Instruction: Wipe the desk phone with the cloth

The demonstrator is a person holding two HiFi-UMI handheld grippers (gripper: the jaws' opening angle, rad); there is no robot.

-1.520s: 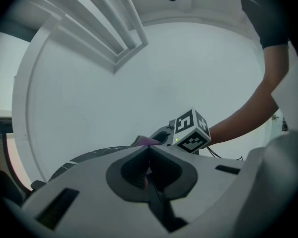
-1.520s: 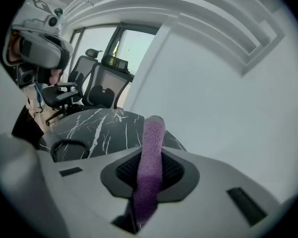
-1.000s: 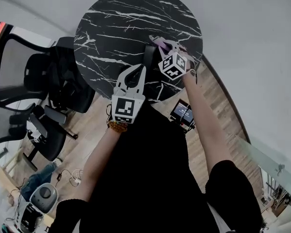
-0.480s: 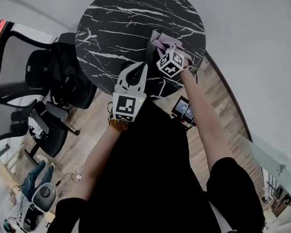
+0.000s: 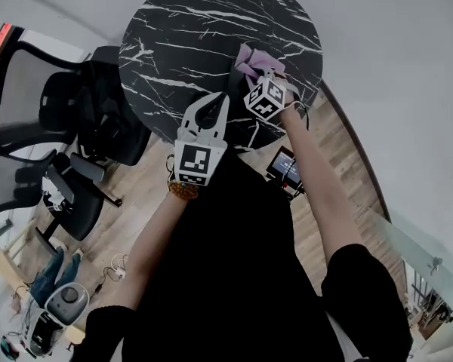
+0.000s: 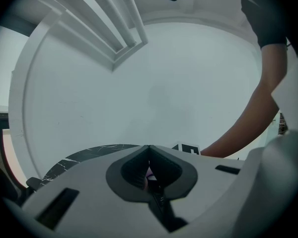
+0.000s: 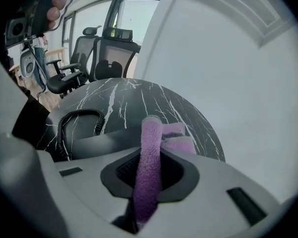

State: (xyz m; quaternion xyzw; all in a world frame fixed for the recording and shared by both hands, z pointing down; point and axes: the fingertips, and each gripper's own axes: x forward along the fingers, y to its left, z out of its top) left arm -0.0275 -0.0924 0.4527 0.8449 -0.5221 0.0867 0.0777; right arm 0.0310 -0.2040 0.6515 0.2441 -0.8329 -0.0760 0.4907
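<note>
The right tool (image 7: pixel 150 157) is pinching the purple cloth (image 7: pixel 150 130) just beside the dark desk phone (image 7: pixel 97 139) on the table (image 7: pixel 139 98), the left tool (image 6: pixel 149 155) is resting pressed together with nothing in it, and rubbing softly along the phone, off its curly cord (image 7: pixel 72 120), is looking best.

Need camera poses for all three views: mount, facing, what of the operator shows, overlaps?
Head view: on the head, steeply down at the marble table; torso, left forearm, right forearm, left gripper, right gripper show.
Left gripper view: on that gripper, tilted up at a white wall; shut jaws, right forearm.
Right gripper view: on that gripper, across the table past the desk phone; jaws shut on the cloth.
Shared: the table in all three; right forearm in head and left.
</note>
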